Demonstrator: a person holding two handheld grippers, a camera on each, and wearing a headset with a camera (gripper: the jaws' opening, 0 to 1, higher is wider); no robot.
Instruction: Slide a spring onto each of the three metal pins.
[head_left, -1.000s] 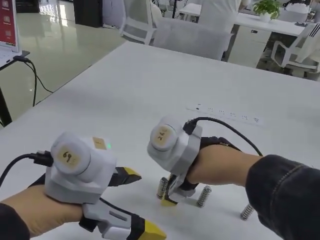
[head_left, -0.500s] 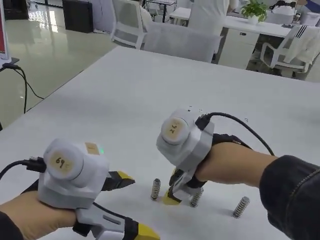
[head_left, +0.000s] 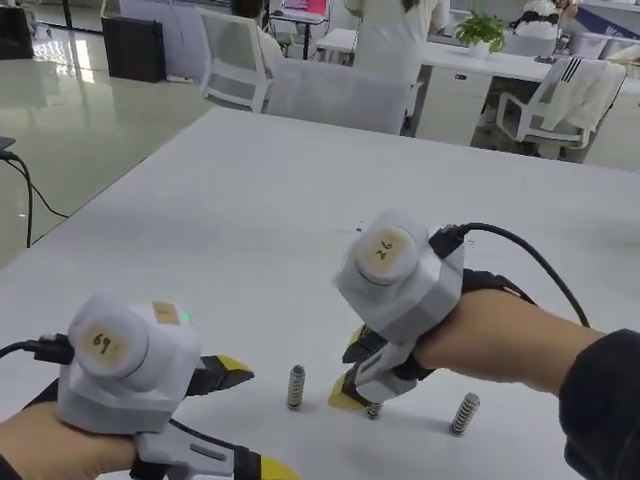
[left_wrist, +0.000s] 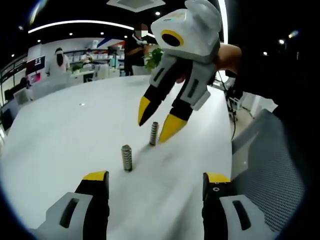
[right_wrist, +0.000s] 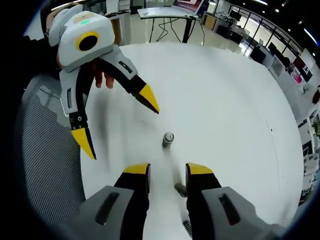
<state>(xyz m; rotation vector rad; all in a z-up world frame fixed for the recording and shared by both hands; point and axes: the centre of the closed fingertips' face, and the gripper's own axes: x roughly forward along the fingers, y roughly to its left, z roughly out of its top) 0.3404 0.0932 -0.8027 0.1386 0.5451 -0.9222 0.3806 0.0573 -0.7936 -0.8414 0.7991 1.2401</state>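
Between the jaws of your right gripper (right_wrist: 168, 170), at 6 o'clock in the right gripper view, sits the middle grey coiled metal spring (right_wrist: 180, 189). It is nearer the 3 o'clock jaw and there is a clear gap on the other side, so the jaws are apart and not clamping it. I cannot tell whether the near jaw touches it.

In the head view this gripper is at 5 o'clock, yellow tips down at the white table (head_left: 250, 220). The middle spring is just beside the lower tip and partly hidden.

The left-hand grey coiled metal spring (head_left: 296, 386) stands upright at 9 o'clock from that tip, near it but not touching. The right-hand grey coiled metal spring (head_left: 463, 413) stands at 3 o'clock from the middle one, below your wrist and leaning slightly.

The metal pins inside the coils are too small to tell.

Your left gripper (head_left: 252, 418) is at 7 o'clock in the head view. Its jaws are spread wide with nothing in them, and the tips point toward 3 o'clock, short of the left-hand spring. In the left gripper view that spring stands toward 12 o'clock from the jaw gap.

A black cable (head_left: 530, 260) arcs off the right gripper toward 3 o'clock. A grey office chair (head_left: 340, 95) is at 12 o'clock, past the table's far edge.
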